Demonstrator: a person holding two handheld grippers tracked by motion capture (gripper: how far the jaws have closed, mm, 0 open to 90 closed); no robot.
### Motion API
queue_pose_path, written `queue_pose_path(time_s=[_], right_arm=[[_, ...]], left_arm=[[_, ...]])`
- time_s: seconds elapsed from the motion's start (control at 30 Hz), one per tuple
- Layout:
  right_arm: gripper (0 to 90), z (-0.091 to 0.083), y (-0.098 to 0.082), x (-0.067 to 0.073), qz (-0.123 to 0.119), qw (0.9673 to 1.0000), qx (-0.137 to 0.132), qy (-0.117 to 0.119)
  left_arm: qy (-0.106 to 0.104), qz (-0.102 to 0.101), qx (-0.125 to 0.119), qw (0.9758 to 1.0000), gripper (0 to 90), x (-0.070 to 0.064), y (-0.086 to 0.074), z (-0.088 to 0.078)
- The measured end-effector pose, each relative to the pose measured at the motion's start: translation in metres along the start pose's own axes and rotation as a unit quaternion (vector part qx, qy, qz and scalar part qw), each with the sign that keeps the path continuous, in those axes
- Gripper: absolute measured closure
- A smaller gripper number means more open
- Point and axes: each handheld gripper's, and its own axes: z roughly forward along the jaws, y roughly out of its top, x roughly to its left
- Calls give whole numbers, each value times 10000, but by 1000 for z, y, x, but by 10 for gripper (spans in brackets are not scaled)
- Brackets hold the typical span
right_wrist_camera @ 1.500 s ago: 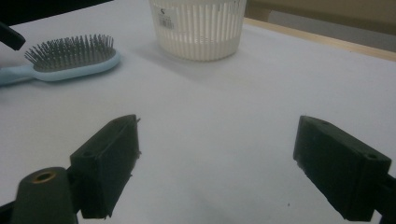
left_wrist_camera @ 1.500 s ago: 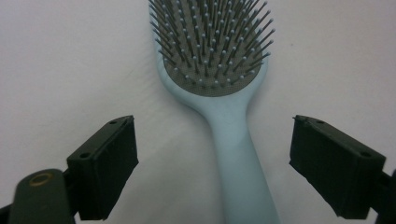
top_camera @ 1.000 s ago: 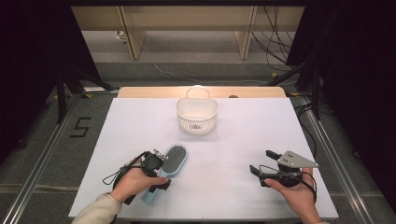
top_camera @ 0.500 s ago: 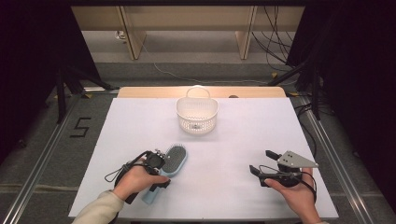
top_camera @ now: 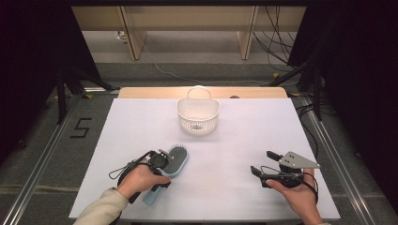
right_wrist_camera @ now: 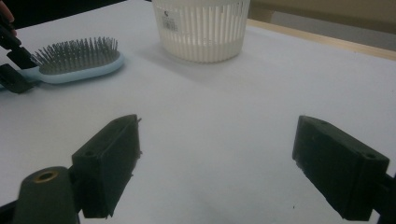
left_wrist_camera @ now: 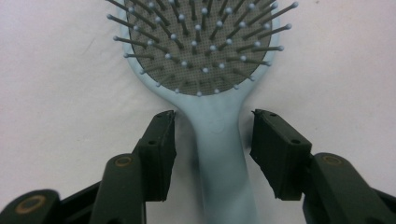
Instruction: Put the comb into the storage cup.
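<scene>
Grasping looks like the step in hand: the left gripper (left_wrist_camera: 212, 135), jaws just closing, straddles the brush (left_wrist_camera: 219, 154) handle on the table (pads not yet touching), so next comes a squeeze, then a lift.

High view: fixed above the person's side, facing forward and down on the whole bench (top_camera: 234, 136). Left gripper view: close, straight down on the hairbrush (left_wrist_camera: 205, 70). Right gripper view: low, looking across the bench. All three share the hairbrush; high and right share the basket (right_wrist_camera: 201, 28).
</scene>
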Motion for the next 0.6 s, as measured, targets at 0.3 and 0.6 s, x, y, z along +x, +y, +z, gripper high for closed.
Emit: queue_pose_path(time_s=[0.3, 0.6], right_arm=[[159, 0, 0, 0, 16, 10000, 3, 4], [160, 0, 0, 0, 13, 10000, -11, -2]], left_arm=[[-12, -78, 99, 9999, 587, 0, 3, -1], [10, -191, 116, 9997, 655, -2, 4, -1]])
